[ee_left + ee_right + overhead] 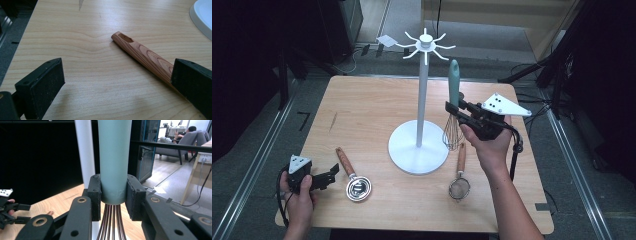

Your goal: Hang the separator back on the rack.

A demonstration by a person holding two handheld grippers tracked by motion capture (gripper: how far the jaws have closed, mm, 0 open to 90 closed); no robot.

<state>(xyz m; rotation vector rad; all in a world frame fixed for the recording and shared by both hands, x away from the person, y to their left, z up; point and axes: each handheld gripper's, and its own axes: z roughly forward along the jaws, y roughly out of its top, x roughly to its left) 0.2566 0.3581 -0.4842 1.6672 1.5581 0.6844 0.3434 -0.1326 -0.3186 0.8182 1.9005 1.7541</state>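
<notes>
At the near left of the surface (362, 105) the left gripper (326, 177) rests with its fingers (42, 85) spread and released; nothing is between them, and the wooden handle of a small metal scoop (357, 186) lies just beside one of them. Near right of centre lies a little mesh strainer (459, 186) with a wooden handle.

Farther back, right of the white hook stand (422, 100), the right gripper (458, 112) is clenched on the whisk (453, 95), held upright off the surface, wires down. The fingers (95, 192) pinch the bottom of the pale green handle, just above the wires.

The whisk looks light; its smooth, round handle could twist or slip, and the thin wires would likely spring and bend, so the stiff handle seems the right place to grip.
</notes>
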